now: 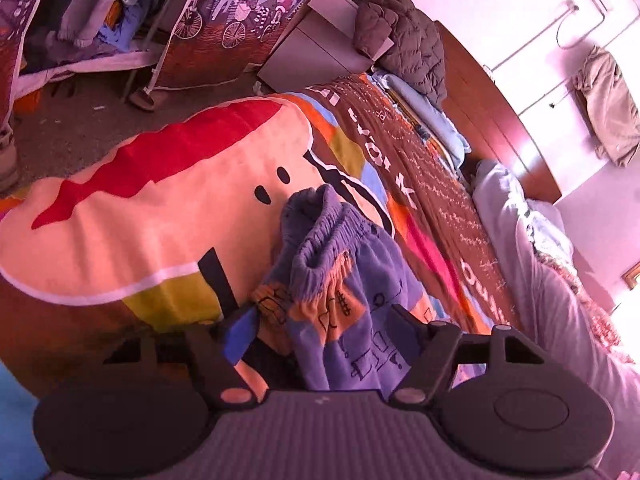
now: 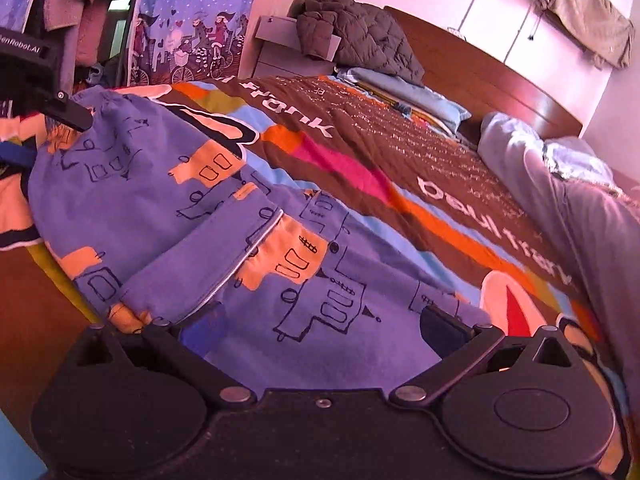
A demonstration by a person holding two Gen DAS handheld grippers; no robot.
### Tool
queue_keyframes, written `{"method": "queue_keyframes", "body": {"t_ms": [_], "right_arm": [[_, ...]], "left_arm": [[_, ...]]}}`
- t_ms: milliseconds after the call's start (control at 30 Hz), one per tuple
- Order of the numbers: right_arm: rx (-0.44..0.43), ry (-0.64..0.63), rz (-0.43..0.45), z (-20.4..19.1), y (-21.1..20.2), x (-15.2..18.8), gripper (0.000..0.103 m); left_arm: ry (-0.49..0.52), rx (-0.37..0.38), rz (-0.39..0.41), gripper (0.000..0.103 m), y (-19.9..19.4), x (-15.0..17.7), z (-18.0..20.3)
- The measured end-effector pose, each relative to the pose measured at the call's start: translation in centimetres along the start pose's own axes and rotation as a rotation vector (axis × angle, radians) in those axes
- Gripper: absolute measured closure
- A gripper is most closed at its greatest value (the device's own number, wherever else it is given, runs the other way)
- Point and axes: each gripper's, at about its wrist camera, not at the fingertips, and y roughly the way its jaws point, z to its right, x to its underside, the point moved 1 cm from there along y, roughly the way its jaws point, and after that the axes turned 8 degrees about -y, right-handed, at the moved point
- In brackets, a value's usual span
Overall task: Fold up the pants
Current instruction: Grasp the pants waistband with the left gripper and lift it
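Pants on bed, lower-left to centre of right wrist view, lying over the patterned bedspread. Purple w/ orange patches and line drawings. Waistband bunched and lifted, centre of left wrist view.

Left hand-held gripper: fingers either side of fabric near waistband, cloth running between them. Looks pinched on the pants, but tips partly hidden, so not certain. Same gripper seen at upper left of right wrist view, at the pants' far end.

Right hand-held gripper: fingers spread wide, fabric lying between and over them at bottom of frame. Can't tell whether it grips anything; reads as not closed.

Progress (judgement): early to mid. Pants look doubled along the length, seam w/ white piping running diagonally, legs approx stacked. Still rumpled, one end raised off bed. No compact fold yet. Left to do: flatten, bring waist end over to leg end, smooth.

Jacket on headboard end, pillows at right, untouched.
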Motion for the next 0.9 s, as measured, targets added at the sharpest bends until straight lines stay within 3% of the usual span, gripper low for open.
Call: {"method": "queue_keyframes", "body": {"t_ms": [233, 367, 467, 600, 667, 733, 800, 900], "right_arm": [[0.005, -0.014, -0.002, -0.2, 0.1, 0.0, 0.001], [0.001, -0.009, -0.003, -0.2, 0.1, 0.1, 0.001], [-0.002, -0.007, -0.005, -0.2, 0.1, 0.1, 0.001], [-0.006, -0.003, -0.006, -0.3, 0.1, 0.1, 0.001], [-0.006, -0.004, -0.006, -0.2, 0.1, 0.1, 0.001], [-0.007, -0.004, -0.007, -0.1, 0.1, 0.1, 0.001], [-0.008, -0.002, -0.007, -0.1, 0.1, 0.1, 0.001], [-0.015, 0.006, -0.009, 0.0, 0.2, 0.1, 0.001]], "left_arm": [[-0.033, 0.039, 0.029, 0.02, -0.2, 0.3, -0.7], [0.042, -0.037, 0.097, 0.019, 0.3, 1.4, 0.5], [0.114, -0.087, 0.144, 0.01, 1.1, 1.8, 1.9], [0.096, -0.103, 0.21, 0.008, 1.4, 1.6, 2.3], [0.084, -0.091, 0.204, 0.009, 1.2, 1.4, 2.2], [0.063, -0.086, 0.199, 0.014, 0.9, 1.2, 1.8], [0.044, -0.135, 0.204, 0.041, 0.6, 1.2, 1.5], [0.035, -0.183, 0.211, 0.056, 0.5, 1.2, 1.2]]}}
